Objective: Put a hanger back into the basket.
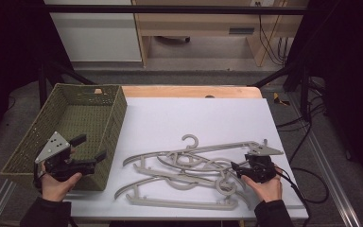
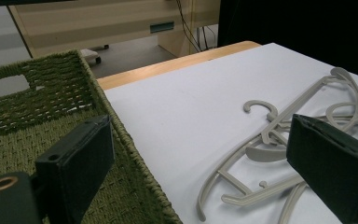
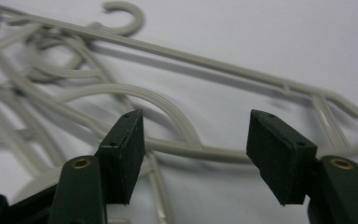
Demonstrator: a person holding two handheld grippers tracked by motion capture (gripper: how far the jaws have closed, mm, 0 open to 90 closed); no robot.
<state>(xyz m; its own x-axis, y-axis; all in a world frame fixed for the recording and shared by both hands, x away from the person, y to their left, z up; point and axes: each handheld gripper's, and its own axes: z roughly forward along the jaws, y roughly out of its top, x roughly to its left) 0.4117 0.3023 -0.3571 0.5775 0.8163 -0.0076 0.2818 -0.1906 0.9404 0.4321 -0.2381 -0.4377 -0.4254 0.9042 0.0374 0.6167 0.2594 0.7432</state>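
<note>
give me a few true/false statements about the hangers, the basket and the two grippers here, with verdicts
1. The grey hangers lie in a tangled pile on the white tabletop. True.
2. The green woven basket holds several hangers. False: nothing shows inside it; the hangers are all on the table beside it.
3. The right gripper is clamped on a hanger. False: its jaws stand apart at the pile's right end with nothing pinched between them.
4. The left gripper is open over the basket's near right corner. True.
5. The basket sits to the right of the hangers in the high view. False: it is at the left side of the table.
</note>
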